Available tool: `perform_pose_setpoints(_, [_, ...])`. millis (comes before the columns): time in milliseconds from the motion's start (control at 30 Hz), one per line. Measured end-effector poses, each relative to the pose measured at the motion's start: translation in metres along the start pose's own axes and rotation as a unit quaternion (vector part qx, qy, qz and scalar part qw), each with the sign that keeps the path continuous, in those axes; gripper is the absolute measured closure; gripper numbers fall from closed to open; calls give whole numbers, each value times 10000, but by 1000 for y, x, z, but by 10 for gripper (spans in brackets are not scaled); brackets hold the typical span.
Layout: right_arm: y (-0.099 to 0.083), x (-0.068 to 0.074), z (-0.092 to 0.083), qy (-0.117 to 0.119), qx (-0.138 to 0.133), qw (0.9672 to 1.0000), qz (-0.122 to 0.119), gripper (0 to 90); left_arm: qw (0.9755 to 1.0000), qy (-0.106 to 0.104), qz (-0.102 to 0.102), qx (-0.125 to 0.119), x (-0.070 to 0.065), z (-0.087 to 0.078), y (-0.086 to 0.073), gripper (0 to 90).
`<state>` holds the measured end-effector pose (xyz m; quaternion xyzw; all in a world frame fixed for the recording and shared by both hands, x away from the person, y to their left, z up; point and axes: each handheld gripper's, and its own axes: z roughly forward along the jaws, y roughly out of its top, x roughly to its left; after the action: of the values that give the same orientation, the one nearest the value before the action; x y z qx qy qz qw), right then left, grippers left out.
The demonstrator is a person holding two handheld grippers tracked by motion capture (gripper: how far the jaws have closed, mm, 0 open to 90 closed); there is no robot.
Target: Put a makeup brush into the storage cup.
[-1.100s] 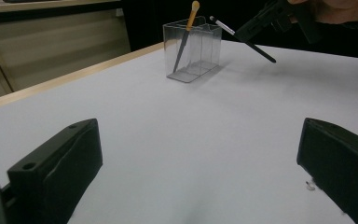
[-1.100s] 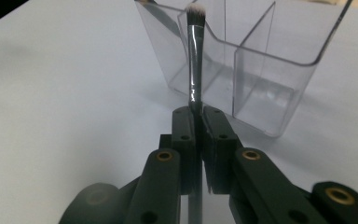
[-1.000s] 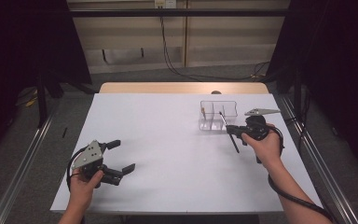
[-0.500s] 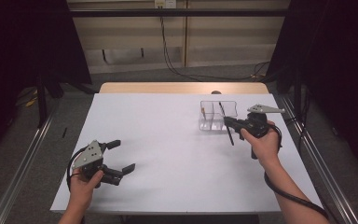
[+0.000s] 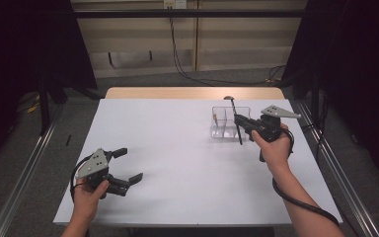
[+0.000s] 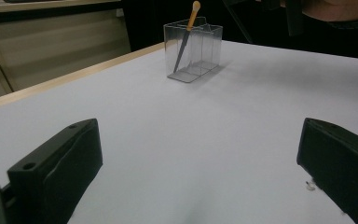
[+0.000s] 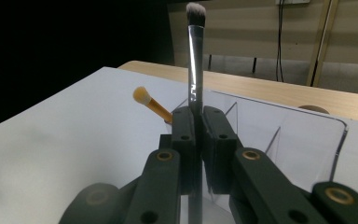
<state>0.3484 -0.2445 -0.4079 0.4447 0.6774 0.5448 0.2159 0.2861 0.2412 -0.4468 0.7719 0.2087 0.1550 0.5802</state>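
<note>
My right gripper (image 5: 239,122) is shut on a black-handled makeup brush (image 5: 236,129) and holds it nearly upright just in front of a clear divided container (image 5: 225,129). In the right gripper view the jaws (image 7: 199,116) clamp the brush's (image 7: 195,60) handle, with its silver ferrule and pale bristles pointing up. An orange-tipped brush (image 7: 151,106) leans inside the container (image 7: 307,135). My left gripper (image 5: 128,165) rests open near the table's front left, with nothing between its fingers. The left gripper view shows the container (image 6: 193,49) and the orange-tipped brush (image 6: 189,32) far ahead of the gripper (image 6: 200,133).
The white table top (image 5: 177,148) has a bare wooden strip (image 5: 192,93) along its far edge. Metal rails (image 5: 24,168) run along both sides of the table. Cables hang on the back wall.
The right gripper has carried the black brush a little away from the person and toward the container, and the brush stands more upright. The left gripper has stayed put.
</note>
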Motion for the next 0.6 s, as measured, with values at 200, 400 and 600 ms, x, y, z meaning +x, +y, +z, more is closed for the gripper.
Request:
perform_pose_setpoints(200, [4,3,2,-46,-188,9998,-42,845,10000,-10,-16,-35,0,0,0,0])
perform_pose_setpoints(400, [7,5,6,-19,-254,9997,-21,845,10000,-12,-30,-42,0,0,0,0])
perform_pose_setpoints(600, [8,5,10,-53,-394,9992,-20,845,10000,-17,-35,-43,0,0,0,0])
